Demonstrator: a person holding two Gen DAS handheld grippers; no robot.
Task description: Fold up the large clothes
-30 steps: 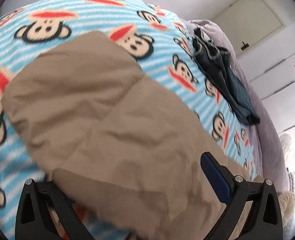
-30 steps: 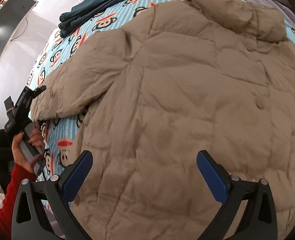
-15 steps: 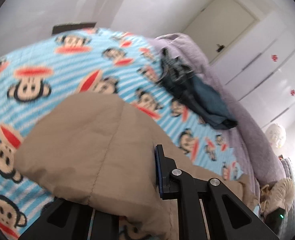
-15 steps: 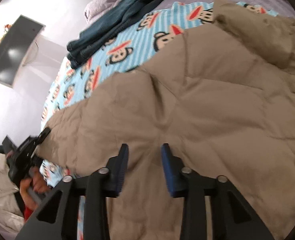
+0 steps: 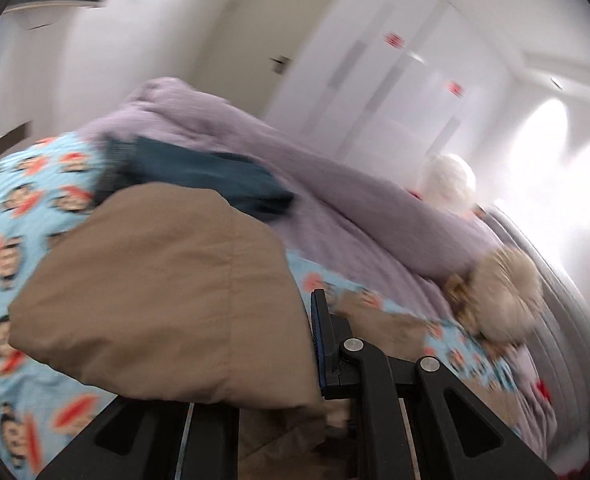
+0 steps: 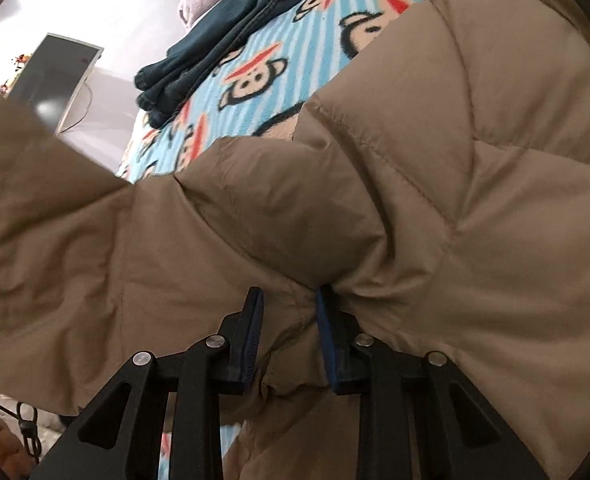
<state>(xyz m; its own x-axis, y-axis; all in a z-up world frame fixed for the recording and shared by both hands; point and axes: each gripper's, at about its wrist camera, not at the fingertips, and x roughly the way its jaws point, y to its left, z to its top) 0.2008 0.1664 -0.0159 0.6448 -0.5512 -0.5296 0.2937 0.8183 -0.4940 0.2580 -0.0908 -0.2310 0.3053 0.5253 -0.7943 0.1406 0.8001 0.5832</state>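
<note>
A tan quilted puffer jacket [image 6: 435, 168] lies on a bed with a blue monkey-print blanket [image 6: 279, 64]. My right gripper [image 6: 289, 320] is shut on a bunched fold of the jacket near its side. My left gripper [image 5: 279, 344] is shut on the jacket's sleeve [image 5: 159, 280] and holds it lifted above the blanket [image 5: 27, 200]; only its right finger [image 5: 323, 344] shows, the other is hidden under the cloth. The jacket's fur-trimmed hood [image 5: 503, 296] lies at the right in the left wrist view.
Folded dark teal trousers [image 6: 223, 36] lie on the blanket beyond the jacket, also in the left wrist view [image 5: 199, 176]. A lilac duvet [image 5: 335, 192] is heaped behind. White wardrobe doors [image 5: 395, 72] stand at the back. A monitor [image 6: 51, 80] stands left.
Both grippers closed on the jacket. The left one has lifted the sleeve and swung toward the hood side; the right one has raised a fold of the jacket's body.
</note>
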